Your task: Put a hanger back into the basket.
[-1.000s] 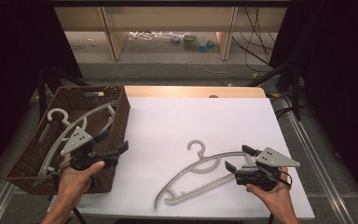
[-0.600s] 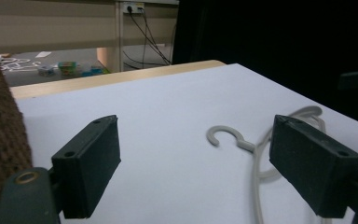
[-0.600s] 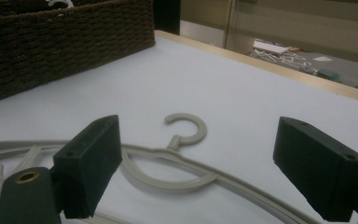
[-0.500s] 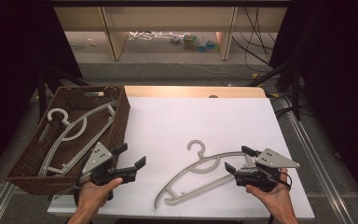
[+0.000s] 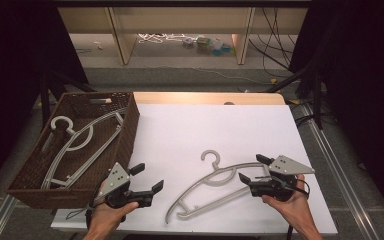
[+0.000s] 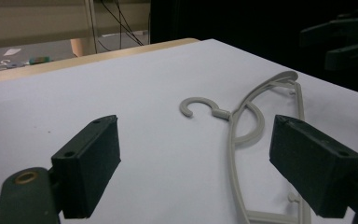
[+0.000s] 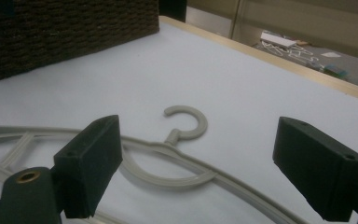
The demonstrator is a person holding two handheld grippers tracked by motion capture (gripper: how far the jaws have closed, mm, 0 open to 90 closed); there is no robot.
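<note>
Right of the wicker basket [image 5: 125,125], on the white tabletop [image 5: 190,130], lies the grey plastic hanger [image 5: 215,187], flat, hook pointing away from the person. Prob. light, stiff, a bit slick; best grip looks like the thin arm near its right end, w/ jaws straddling it. Right gripper [image 5: 254,170] sits just beside that end, jaws spread, nothing held. Left gripper [image 5: 147,177] is between basket and hanger, also spread and empty. Second hanger [image 5: 72,145] already lies inside the basket; basket wall could snag on the way in.
</note>
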